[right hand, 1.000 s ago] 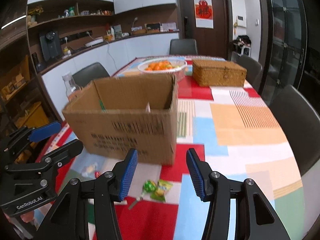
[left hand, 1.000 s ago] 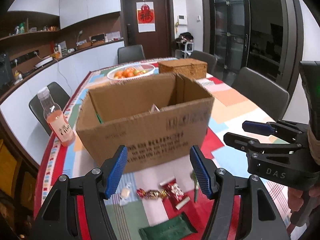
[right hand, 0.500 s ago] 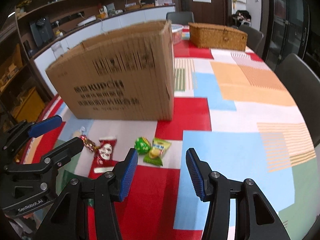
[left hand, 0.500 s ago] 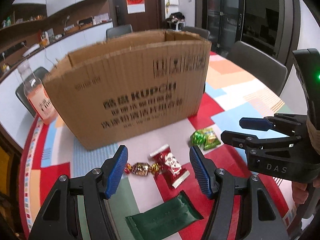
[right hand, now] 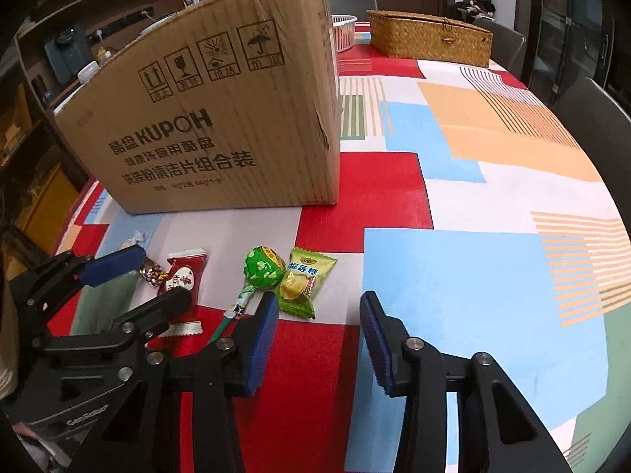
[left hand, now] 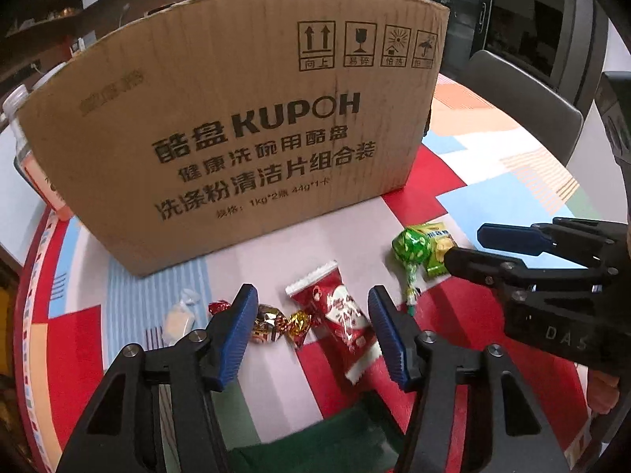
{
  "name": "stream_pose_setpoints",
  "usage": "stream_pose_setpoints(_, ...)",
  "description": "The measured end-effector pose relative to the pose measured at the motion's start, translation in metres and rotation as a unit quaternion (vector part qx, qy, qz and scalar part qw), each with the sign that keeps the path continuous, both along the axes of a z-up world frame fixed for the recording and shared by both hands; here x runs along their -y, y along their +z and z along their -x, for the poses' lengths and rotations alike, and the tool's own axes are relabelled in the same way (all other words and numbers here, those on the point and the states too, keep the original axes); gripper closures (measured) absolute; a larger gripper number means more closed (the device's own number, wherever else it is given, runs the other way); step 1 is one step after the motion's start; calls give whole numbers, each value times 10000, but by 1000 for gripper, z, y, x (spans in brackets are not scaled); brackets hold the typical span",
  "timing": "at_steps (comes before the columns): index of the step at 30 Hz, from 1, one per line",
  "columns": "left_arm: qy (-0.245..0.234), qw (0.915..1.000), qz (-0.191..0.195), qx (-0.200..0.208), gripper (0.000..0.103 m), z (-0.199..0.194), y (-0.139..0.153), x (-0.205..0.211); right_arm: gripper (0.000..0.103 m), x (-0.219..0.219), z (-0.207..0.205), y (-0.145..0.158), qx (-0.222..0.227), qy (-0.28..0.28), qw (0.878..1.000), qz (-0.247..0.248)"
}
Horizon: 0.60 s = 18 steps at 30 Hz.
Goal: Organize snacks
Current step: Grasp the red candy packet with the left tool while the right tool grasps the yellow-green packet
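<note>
A brown cardboard box (left hand: 236, 118) stands on the patterned tablecloth; it also shows in the right wrist view (right hand: 221, 118). Loose snacks lie in front of it: a red packet (left hand: 339, 311), foil candies (left hand: 276, 323), a pale wrapped candy (left hand: 179, 317), a green lollipop (left hand: 410, 248) and a dark green packet (left hand: 327, 445). My left gripper (left hand: 311, 335) is open and low over the red packet and foil candies. My right gripper (right hand: 313, 339) is open, just in front of the green lollipop (right hand: 264, 270) and the yellow-green packet (right hand: 301, 282). The red packet (right hand: 183, 280) lies left of them.
A woven basket (right hand: 430, 37) and a white bowl (right hand: 343, 27) stand behind the box. A bottle (left hand: 23, 149) with orange drink stands left of the box. Dark chairs (left hand: 524, 98) ring the table. Open tablecloth (right hand: 473, 236) lies to the right.
Both grippers have dropped down and moved closer to the snacks in front of the box. The box's inside is no longer visible. Both stay open.
</note>
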<state>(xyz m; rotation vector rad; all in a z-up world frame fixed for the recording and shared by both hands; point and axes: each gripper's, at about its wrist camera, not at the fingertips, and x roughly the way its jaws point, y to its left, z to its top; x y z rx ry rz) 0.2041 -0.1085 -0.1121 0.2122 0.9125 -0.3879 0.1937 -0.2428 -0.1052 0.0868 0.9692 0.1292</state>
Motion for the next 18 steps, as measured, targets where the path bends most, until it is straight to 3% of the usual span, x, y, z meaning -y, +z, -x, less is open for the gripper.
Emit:
stream_pose_setpoints(6,-46,9999,-101,-2,49,-6,-3,6,62,-3,-8,-4,-60,36,10000,-68)
stream_pose_setpoints(9,-137,9998,-140,-106,59,-7,-6,13,64,-4,-12,-6,-104,24,9999,-103)
stream_pose_setpoints(13,-128,9995,-218,-188,62,-9,-14,17,65,-4,-17,-7,-95,-9,9999,-93)
stream_pose_setpoints(18,-2,9993,-9,-378,67,-15,-18,15,65,-4,-21,-8,-79,-33,9999,-82)
